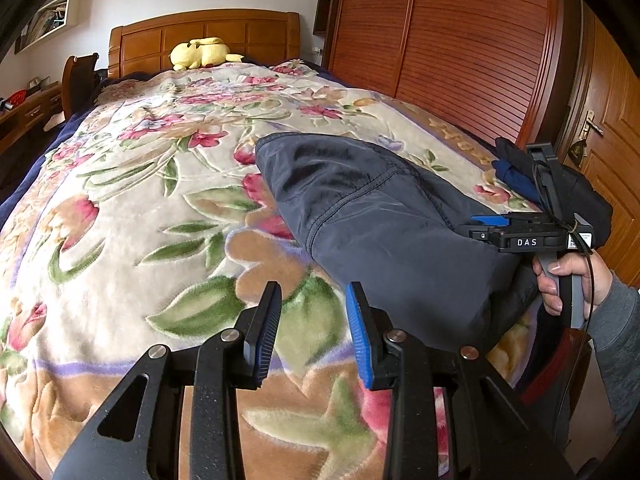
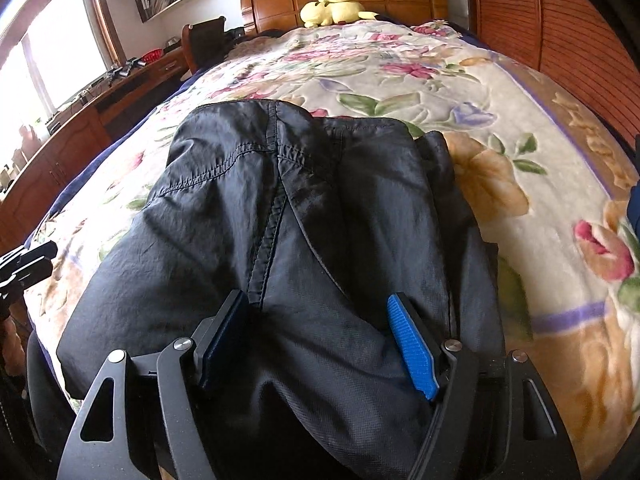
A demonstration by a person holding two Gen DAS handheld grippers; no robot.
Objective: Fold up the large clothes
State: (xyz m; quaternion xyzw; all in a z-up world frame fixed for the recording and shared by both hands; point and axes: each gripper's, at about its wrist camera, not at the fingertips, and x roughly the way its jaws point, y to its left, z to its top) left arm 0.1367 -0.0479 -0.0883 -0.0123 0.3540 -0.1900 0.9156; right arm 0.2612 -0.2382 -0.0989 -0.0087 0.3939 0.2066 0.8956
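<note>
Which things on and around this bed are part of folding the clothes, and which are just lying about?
Part of the job:
dark jacket, folded on the floral blanket
left hand-held gripper, open over the blanket
right hand-held gripper, open above the jacket

Just lying about:
yellow plush toy by the headboard
wardrobe
desk

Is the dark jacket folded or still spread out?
Folded: the dark jacket lies doubled in a compact bundle on the floral blanket, layers stacked.
</note>
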